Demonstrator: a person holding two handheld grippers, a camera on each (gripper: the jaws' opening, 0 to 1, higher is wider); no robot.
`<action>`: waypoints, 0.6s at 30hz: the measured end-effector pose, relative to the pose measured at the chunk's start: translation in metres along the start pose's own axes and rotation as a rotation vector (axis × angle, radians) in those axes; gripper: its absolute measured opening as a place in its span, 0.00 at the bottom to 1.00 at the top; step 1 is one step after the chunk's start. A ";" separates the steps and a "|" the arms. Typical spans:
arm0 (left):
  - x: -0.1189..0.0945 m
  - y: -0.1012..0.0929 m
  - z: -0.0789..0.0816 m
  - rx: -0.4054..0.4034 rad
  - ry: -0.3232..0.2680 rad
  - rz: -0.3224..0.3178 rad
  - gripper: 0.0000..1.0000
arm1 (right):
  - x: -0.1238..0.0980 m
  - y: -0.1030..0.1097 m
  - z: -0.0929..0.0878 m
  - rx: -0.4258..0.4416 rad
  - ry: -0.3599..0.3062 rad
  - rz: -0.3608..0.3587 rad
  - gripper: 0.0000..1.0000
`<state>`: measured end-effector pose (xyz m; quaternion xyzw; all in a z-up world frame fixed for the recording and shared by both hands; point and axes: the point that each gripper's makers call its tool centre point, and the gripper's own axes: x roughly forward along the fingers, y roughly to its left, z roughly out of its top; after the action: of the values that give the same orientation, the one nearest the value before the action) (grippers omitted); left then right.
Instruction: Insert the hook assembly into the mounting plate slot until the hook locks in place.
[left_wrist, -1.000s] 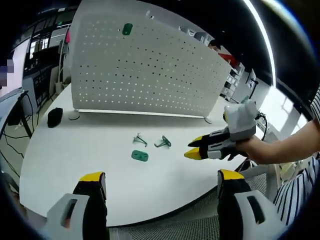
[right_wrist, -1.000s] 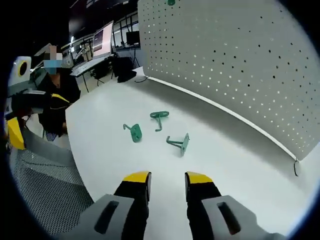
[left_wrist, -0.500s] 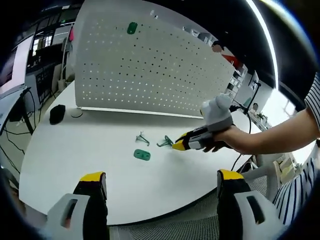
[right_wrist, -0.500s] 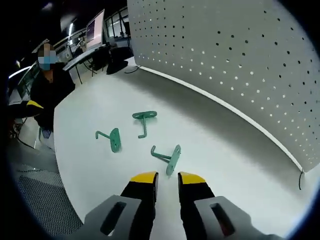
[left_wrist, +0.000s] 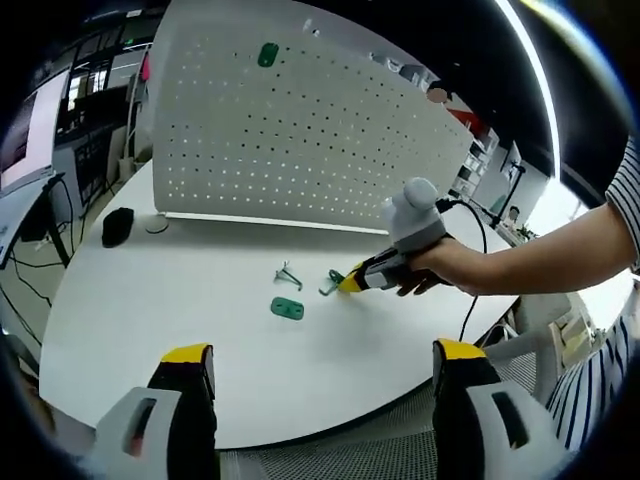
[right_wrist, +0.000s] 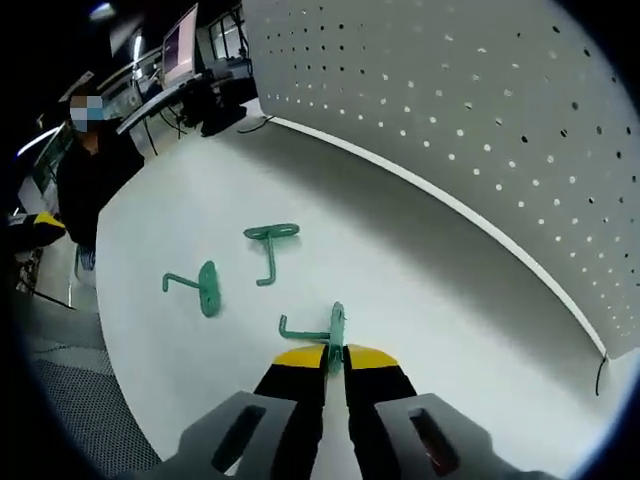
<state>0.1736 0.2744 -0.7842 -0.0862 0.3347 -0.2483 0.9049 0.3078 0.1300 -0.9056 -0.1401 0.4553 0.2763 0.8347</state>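
Closing in over the last second, your right claw (right_wrist: 335, 352) has come down across the white bench (right_wrist: 480, 320) and now pinches the flat plate of the nearest green hook (right_wrist: 322, 331), clenched on it; that looks like the pickup done, with the lift to the pegboard (left_wrist: 300, 130) next. Your left claw (left_wrist: 315, 365) hangs released near the bench edge; two more green hooks (right_wrist: 268, 245) lie just beyond the held one, and a green mounting plate (left_wrist: 267, 54) sits high on the pegboard, well apart.
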 end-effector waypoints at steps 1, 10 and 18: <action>0.000 0.000 0.000 0.001 0.002 0.000 0.92 | 0.000 0.000 0.001 0.000 -0.003 0.001 0.04; 0.001 -0.001 0.000 0.003 0.008 -0.002 0.91 | 0.001 0.002 0.002 -0.033 -0.014 -0.001 0.01; 0.001 -0.001 0.002 0.003 0.005 -0.001 0.91 | -0.006 -0.002 0.009 -0.031 -0.049 -0.016 0.00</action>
<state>0.1751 0.2728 -0.7829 -0.0845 0.3366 -0.2492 0.9041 0.3128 0.1313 -0.8958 -0.1497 0.4292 0.2800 0.8456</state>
